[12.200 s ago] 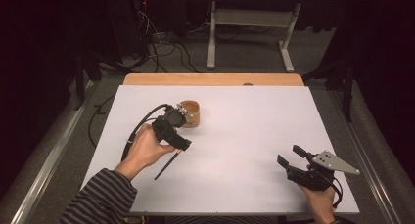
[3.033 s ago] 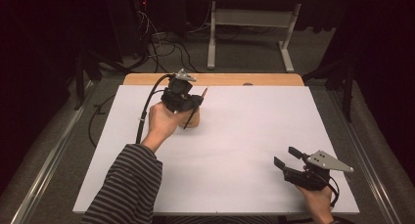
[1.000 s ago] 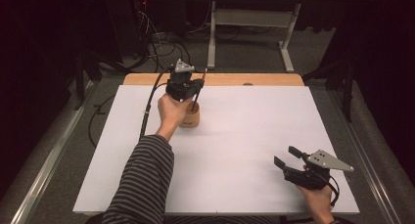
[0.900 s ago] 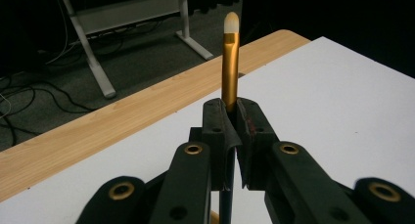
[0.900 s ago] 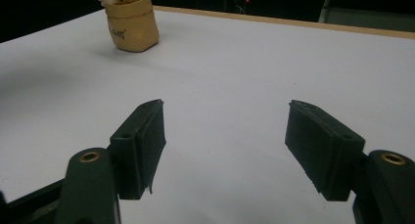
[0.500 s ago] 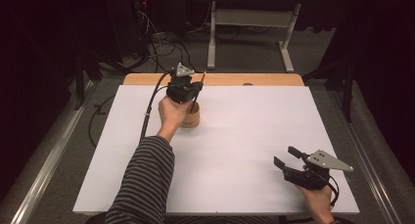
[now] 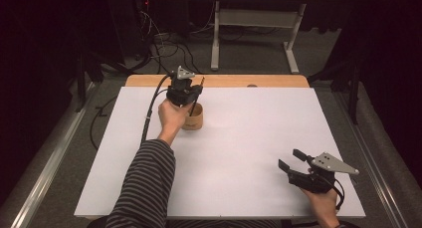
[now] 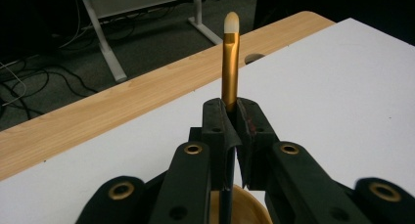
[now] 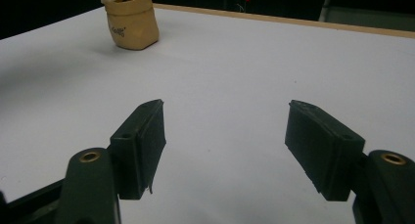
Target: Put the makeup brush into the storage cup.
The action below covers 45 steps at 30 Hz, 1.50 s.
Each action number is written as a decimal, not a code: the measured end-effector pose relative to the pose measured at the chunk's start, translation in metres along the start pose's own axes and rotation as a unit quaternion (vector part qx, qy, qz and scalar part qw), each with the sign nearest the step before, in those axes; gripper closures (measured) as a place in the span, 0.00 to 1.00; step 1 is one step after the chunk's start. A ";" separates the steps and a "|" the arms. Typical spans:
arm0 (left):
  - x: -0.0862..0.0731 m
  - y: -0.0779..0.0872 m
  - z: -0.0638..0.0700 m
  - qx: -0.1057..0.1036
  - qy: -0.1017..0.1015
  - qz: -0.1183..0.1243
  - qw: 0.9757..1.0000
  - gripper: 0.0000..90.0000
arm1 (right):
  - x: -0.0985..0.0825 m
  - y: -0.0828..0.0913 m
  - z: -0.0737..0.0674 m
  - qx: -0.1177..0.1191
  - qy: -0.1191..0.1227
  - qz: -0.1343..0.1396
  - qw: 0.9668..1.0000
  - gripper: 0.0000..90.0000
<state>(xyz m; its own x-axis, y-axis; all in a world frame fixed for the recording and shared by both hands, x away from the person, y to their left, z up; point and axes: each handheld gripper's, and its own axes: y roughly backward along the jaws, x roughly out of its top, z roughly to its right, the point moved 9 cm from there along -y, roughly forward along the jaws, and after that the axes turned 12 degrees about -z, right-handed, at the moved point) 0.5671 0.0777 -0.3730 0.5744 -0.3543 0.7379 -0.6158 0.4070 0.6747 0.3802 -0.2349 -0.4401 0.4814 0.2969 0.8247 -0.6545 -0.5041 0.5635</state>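
Overhead: left claw (image 7: 190, 96) clamps brush (image 8: 230, 62) above cup (image 7: 193, 117); right claw (image 7: 292, 159) agape, white tabletop (image 7: 249, 153).

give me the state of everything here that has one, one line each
left hand-held gripper: shut on the brush, above the cup
slim gold-handled brush with pale tip: clamped between the jaws, tip pointing up, lower end reaching down into the cup
small tan round cup: upright on the white table, open-topped
right hand-held gripper: open, nothing between its jaws, low over the table's near right corner
white table: flat, bare across its middle
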 end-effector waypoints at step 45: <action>-0.018 0.002 0.001 -0.013 -0.002 -0.023 1.000 0.62 | 0.000 0.000 -0.001 -0.002 0.005 0.000 1.000 0.37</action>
<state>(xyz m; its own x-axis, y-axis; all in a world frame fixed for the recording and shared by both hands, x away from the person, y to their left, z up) 0.5550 0.0844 -0.3848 0.5991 -0.3764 0.7067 -0.5747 0.4125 0.7069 0.3798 -0.2340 -0.4398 0.4759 0.3047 0.8250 -0.6564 -0.5013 0.5638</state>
